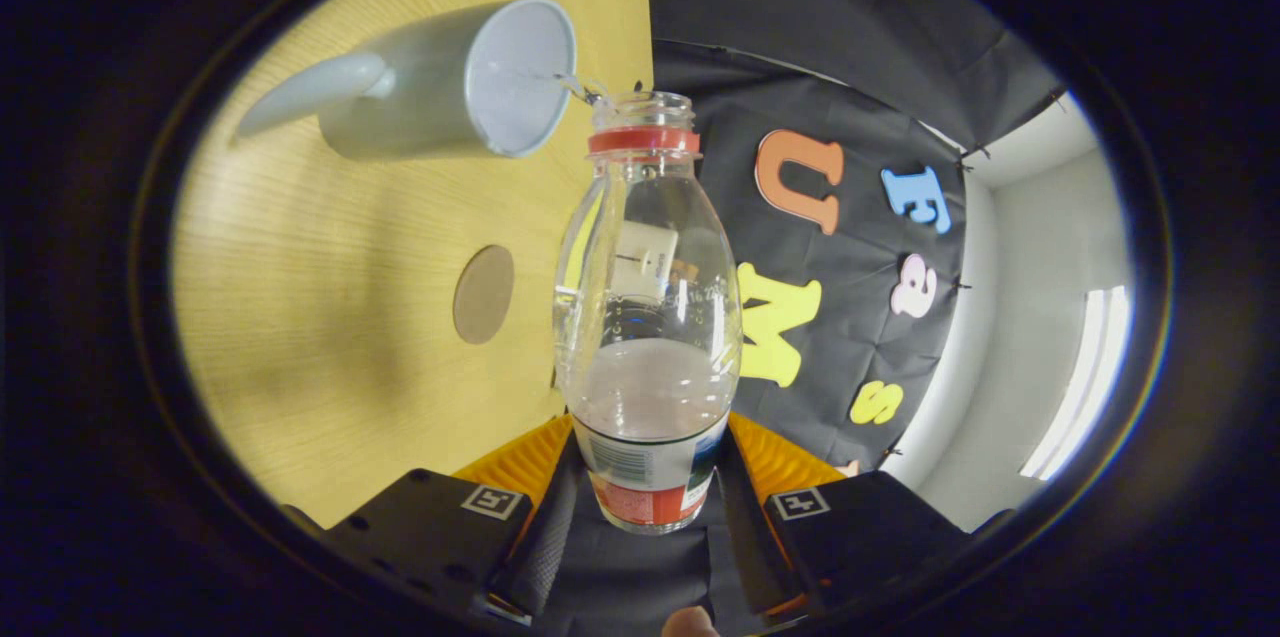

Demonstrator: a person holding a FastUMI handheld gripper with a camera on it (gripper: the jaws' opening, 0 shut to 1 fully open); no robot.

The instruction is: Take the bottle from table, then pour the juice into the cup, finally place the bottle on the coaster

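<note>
**Gripper view: bottle tipped at the cup's rim**

Gripper view, read from left to right. A wooden table (330, 317) fills the left half, rotated so its surface stands like a wall, which shows the gripper is rolled onto its side. On it sits a pale cup (450, 82) with a handle, its open mouth facing the bottle's neck. Nearer the fingers on the table, apart from the cup, lies a round brown coaster (484, 294).

At centre, a clear plastic bottle (648, 317) extends away from the camera, uncapped, with a red ring below its mouth. A thin stream of liquid crosses from the mouth to the cup's rim. Pale liquid pools in the bottle's lower part. Its label is too blurred to read.

The gripper (650, 507) holds the bottle's base, both fingers pressing on its sides. Square black-and-white markers sit on the finger mounts. A fingertip (690, 623) of the person shows just behind the gripper.
</note>
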